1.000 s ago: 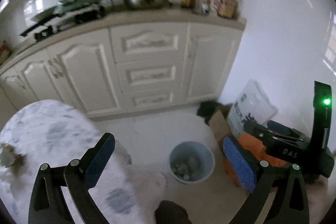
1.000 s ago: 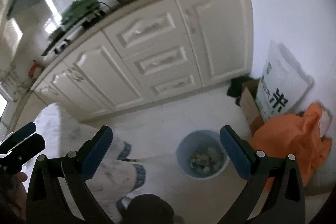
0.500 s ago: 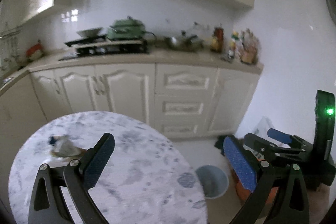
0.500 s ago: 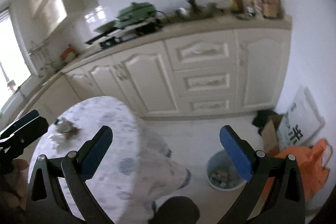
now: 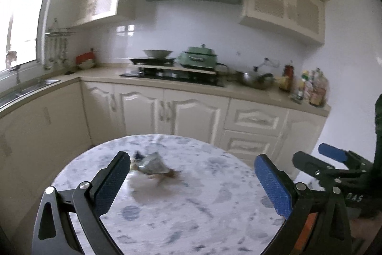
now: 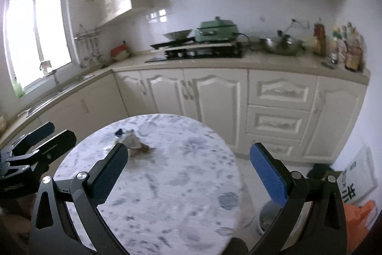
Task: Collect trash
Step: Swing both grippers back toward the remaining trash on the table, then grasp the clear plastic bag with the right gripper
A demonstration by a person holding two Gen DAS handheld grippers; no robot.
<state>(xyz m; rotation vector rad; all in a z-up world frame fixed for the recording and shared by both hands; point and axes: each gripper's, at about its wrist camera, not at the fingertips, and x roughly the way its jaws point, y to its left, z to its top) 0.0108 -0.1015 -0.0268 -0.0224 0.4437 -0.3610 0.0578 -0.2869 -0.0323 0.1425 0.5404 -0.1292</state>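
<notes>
A small heap of crumpled wrappers and brown scraps (image 5: 152, 166) lies on the round marble-patterned table (image 5: 191, 212), left of centre. My left gripper (image 5: 193, 183) hangs open above the table's near side, empty, with the trash just past its left finger. In the right wrist view the same trash (image 6: 133, 142) sits beyond the left finger of my right gripper (image 6: 191, 171), also open and empty. The pale blue waste bin (image 6: 268, 219) stands on the floor to the table's right, mostly hidden behind the right finger.
Cream kitchen cabinets (image 5: 191, 116) run behind the table, with a hob, a green pot (image 5: 199, 59) and bottles (image 5: 312, 87) on the counter. A sink (image 5: 35, 85) sits at left. An orange bag (image 6: 360, 216) and a printed sack (image 6: 355, 181) lie on the floor at right.
Both grippers have swung up from the floor and bin to look across the table. The trash heap has come into view near the centre. Both stay open.
</notes>
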